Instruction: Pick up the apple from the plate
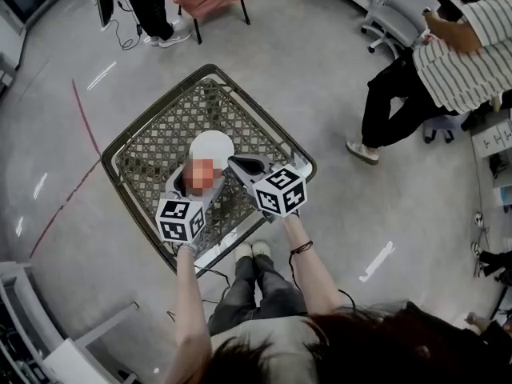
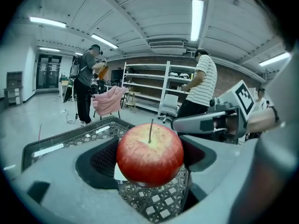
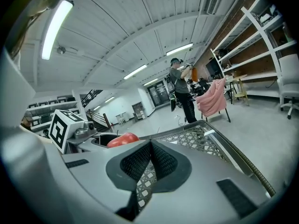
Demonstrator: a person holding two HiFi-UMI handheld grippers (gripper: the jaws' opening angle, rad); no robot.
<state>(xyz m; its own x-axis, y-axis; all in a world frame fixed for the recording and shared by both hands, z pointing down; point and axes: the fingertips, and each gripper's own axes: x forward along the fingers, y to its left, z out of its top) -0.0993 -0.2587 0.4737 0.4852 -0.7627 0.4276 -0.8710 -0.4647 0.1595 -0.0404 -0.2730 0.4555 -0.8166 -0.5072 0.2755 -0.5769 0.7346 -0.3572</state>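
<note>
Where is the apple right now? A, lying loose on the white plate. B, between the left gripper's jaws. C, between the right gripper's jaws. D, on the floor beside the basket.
B: the left gripper view shows the apple clamped between the left gripper's jaws, while the right gripper's jaws are closed together on nothing.

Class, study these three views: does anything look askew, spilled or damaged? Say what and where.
Nothing stands out. The apple sits stem-up, its skin unbroken, in the jaws of the left gripper. The plate lies flat and whole on the mesh basket. Nothing has spilled.
</note>
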